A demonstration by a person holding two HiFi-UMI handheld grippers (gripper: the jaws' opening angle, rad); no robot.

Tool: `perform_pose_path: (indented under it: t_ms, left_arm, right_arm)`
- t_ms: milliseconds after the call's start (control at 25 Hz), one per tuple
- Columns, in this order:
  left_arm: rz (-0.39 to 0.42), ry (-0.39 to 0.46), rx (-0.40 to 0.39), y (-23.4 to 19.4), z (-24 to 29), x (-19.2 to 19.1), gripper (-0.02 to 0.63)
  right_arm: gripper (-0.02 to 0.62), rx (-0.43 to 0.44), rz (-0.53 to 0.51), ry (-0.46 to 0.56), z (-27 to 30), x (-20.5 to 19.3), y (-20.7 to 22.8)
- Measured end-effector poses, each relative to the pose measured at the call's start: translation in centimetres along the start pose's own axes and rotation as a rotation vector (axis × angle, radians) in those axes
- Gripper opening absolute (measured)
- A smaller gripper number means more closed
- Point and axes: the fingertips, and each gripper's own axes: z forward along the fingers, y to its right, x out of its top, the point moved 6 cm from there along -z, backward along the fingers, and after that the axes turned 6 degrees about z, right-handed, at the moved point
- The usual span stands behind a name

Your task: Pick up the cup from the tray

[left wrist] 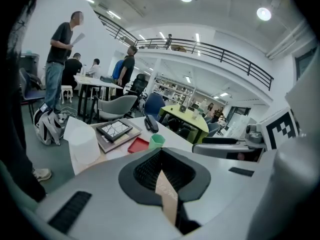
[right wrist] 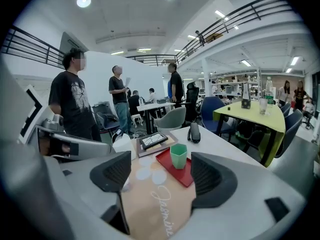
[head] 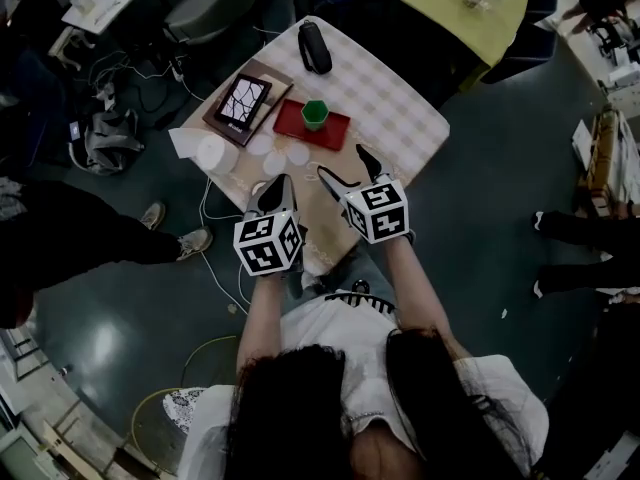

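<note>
A green cup [head: 315, 115] is stood upright on a red tray [head: 337, 131] at the middle of the table [head: 405, 108], with bare tabletop left toward the right edge. Over the near edge, the right gripper [head: 343, 163] is held spread and empty, and the left gripper [head: 278, 183] is clenched on nothing.

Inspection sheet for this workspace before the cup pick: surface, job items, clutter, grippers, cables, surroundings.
Surface: table with a checked cloth.
Job's things: green cup upright on the red tray, not gripped.
Clutter: framed panel, black case, white roll, brown paper bag.
Grippers: left gripper jaws together, empty; right gripper jaws apart, empty, facing the cup.
Cables: white cable and yellow cable on the floor.
Surroundings: backpack, standing person, yellow table.
</note>
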Motion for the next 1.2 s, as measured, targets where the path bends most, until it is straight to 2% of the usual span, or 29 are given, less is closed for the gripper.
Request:
perform_pose_path:
  t_ms: [440, 720, 1040, 1200]
  left_arm:
    - [-0.039, -0.044, 0.057, -1.3, 5.9, 2.2, 0.005]
    - [-0.056, -0.079, 0.094, -2.6, 9.1, 3.0, 0.005]
    - [-0.066, -0.113, 0.118, -3.5, 11.7, 3.1, 0.005]
    - [-0.091, -0.130, 0.129, -3.9, 12.1, 2.6, 0.005]
  right_arm:
    - [0.366, 0.001, -0.014, -0.096, 8.8, 2.1, 3.7]
    - [0.377, 0.012, -0.015, -0.178, 13.8, 1.6, 5.2]
    - [0.377, 0.026, -0.063, -0.277, 18.1, 0.6, 5.5]
    - [0.377, -0.001, -0.015, -0.311, 19.2, 0.1, 6.1]
